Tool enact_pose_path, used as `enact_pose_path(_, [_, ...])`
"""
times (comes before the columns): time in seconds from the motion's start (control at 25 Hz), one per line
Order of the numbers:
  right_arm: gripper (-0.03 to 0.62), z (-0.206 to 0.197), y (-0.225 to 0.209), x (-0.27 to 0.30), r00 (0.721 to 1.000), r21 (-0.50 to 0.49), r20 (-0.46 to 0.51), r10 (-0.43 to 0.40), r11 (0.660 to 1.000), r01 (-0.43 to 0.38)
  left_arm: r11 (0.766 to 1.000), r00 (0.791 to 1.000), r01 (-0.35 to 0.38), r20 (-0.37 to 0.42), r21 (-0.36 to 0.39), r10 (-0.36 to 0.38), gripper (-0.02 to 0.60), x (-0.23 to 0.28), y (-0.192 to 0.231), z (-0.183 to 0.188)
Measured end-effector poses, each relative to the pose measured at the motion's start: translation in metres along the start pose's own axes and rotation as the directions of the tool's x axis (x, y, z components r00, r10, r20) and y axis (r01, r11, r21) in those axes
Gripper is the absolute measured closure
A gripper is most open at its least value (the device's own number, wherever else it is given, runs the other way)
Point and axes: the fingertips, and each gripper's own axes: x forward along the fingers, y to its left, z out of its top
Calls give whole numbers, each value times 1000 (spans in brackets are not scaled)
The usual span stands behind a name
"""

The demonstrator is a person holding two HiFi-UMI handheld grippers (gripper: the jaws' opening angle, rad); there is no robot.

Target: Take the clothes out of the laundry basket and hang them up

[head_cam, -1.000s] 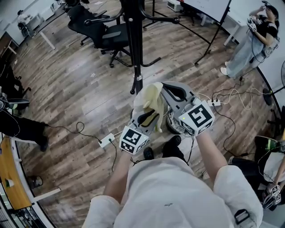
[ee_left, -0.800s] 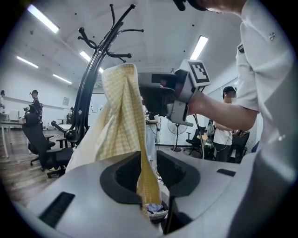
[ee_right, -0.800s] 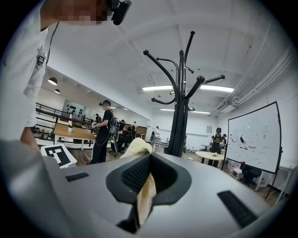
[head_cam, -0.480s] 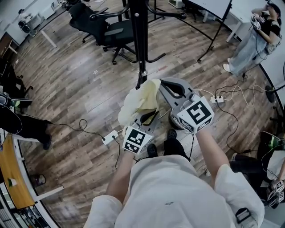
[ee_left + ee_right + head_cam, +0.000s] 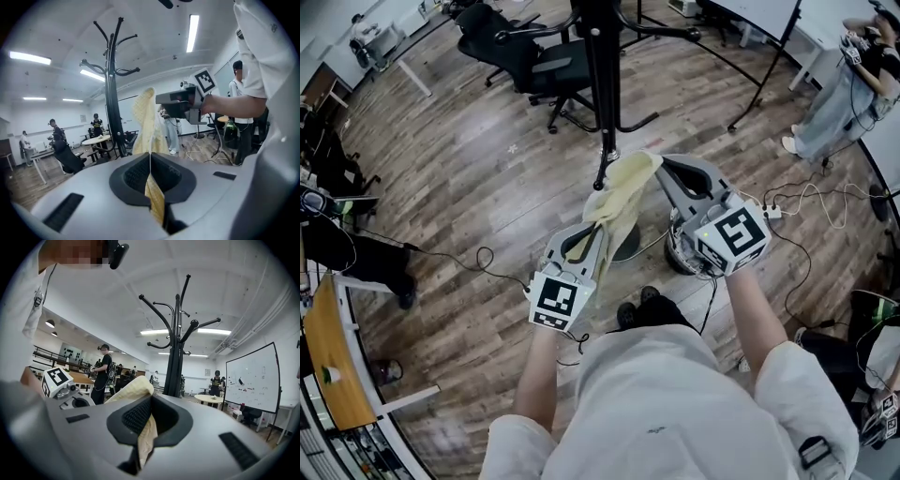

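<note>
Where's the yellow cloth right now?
Head view, centre: the yellow cloth is held between the left gripper and right gripper, in front of the coat rack.

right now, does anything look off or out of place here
Nothing is spilled or damaged. The cloth is pinched by both the left gripper and the right gripper, bunched rather than spread, beside the rack. Loose cables trail over the floor close to the person, a possible trip risk.

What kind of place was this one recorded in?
Probably an open office or lab workspace: black wheeled office chairs on a wood-plank floor, a large white whiteboard, and a white power strip with cables trailing across the floor.
</note>
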Motion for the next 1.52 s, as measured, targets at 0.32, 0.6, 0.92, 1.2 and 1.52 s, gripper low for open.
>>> enact_pose_path(0.32, [585,10,-19,3,999,-6,34,11,1000,-11,986,986,-164,0,30,164,558,2,70,28])
enact_pose_path(0.6, [585,13,-45,11,997,7,60,38,999,-39,965,971,-240,9,102,240,558,12,106,69])
enact_pose_path(0.92, [585,11,-78,14,993,12,103,56,998,-57,934,954,-299,37,196,298,558,36,130,111])
enact_pose_path(1.2, [585,-3,-77,30,996,2,64,56,998,-56,929,953,-301,25,214,303,558,52,161,112])
enact_pose_path(1.52, [585,-20,-79,38,1000,12,18,-20,1000,20,959,975,-218,9,181,220,558,75,178,100])
